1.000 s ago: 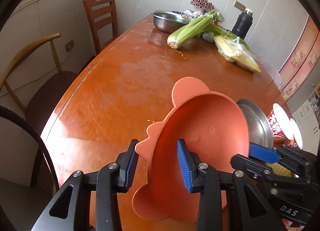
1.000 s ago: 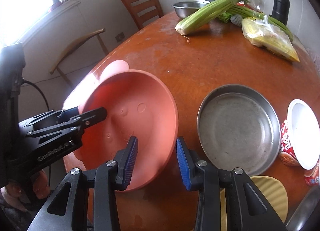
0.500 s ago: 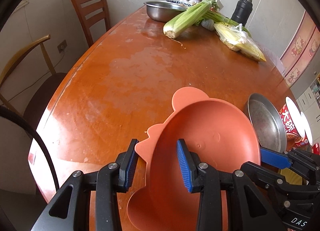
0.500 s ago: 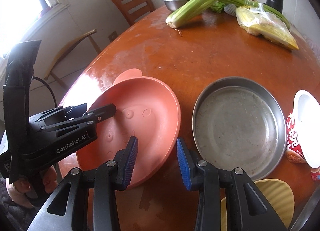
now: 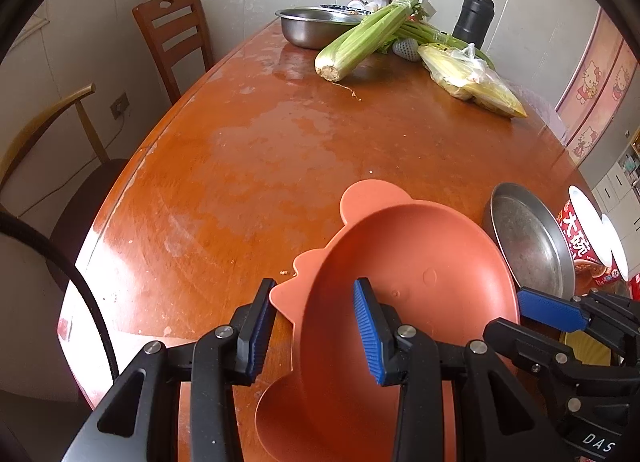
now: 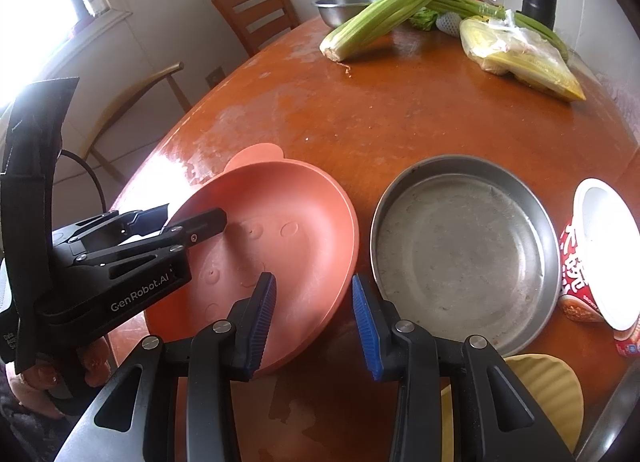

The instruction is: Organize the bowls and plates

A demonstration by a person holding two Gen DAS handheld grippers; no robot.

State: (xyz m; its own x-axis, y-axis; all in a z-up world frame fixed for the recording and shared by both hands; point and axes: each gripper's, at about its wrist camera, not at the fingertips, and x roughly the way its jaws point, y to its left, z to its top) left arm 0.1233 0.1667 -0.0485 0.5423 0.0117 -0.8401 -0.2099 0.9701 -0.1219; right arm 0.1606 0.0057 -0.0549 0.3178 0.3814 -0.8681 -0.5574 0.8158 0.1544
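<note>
Both grippers work the same piece here: a salmon-pink plate with ear-shaped tabs [image 5: 412, 294], tilted up off the glossy orange-brown surface [image 5: 256, 165].

The left gripper [image 5: 310, 332] straddles the plate's left rim. One blue-padded finger [image 5: 258, 326] sits outside the rim, the other inside the dish. The fingers stand a little apart with the rim between them, but whether the pads actually press on it I cannot tell. From the right wrist camera that same gripper reaches in over the plate's left edge [image 6: 192, 227].

The right gripper [image 6: 314, 316] straddles the plate's near right rim. Its left finger is over the inside of the dish, its right finger [image 6: 366, 322] outside, in the gap toward the neighbouring pan. The fingers are slightly apart; a firm pinch cannot be made out.

Just to the right of the pink plate, almost touching its edge, a round stainless-steel pan [image 6: 464, 250] lies flat. Right of the pan stands a red instant-noodle cup with a white lid [image 6: 596, 262]. Near the pan's front edge lies a ribbed yellow plate [image 6: 548, 394], partly hidden by the right gripper.

Far beyond the pink plate lie a celery bunch [image 5: 368, 37], a steel bowl [image 5: 308, 23], bagged corn [image 5: 468, 77] and a black flask [image 5: 474, 17]. A wooden chair [image 5: 176, 37] stands at the surface's left side.
</note>
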